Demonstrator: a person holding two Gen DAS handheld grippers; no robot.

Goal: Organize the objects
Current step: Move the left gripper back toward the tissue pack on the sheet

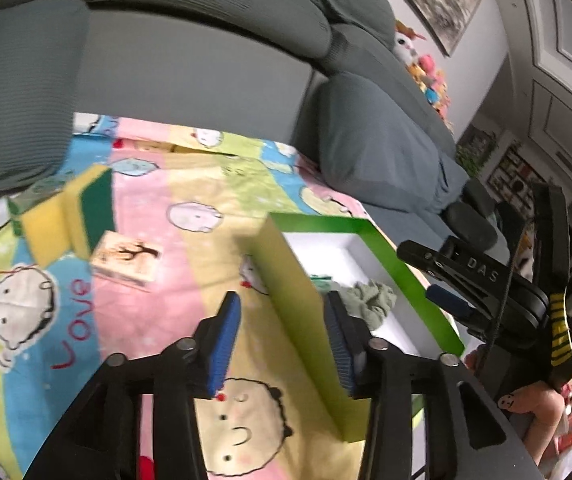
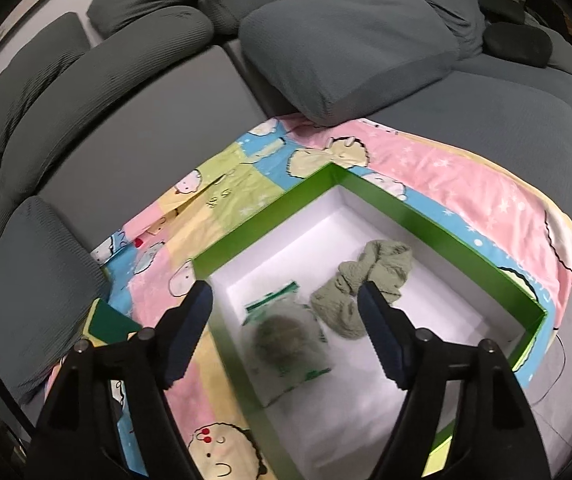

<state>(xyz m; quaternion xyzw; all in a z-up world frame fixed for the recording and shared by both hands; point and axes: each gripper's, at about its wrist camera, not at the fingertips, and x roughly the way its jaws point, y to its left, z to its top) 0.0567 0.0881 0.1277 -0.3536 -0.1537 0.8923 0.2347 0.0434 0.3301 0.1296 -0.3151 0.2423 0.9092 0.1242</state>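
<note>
Sponge [image 1: 73,216], yellow foam with a green scouring face, lies on the cartoon-print sheet [image 1: 205,184] outside the green box [image 1: 326,226], just beside a small printed block [image 1: 125,260]. Judged light, soft and compressible; best taken across its two broad faces near the middle. The block looks rigid and light; grip its long edges. Inside the box lie a crumpled green cloth [image 2: 360,284] and a clear packet [image 2: 286,336], its green label too blurred to read. The sheet reads "Love" in red; the right gripper [image 2: 286,332] shows "DAS" in the left view. Left gripper [image 1: 281,344]: fingers apart, empty, straddling the box's near wall without pressing. Right gripper: fingers wide apart above the packet, nothing held.
</note>
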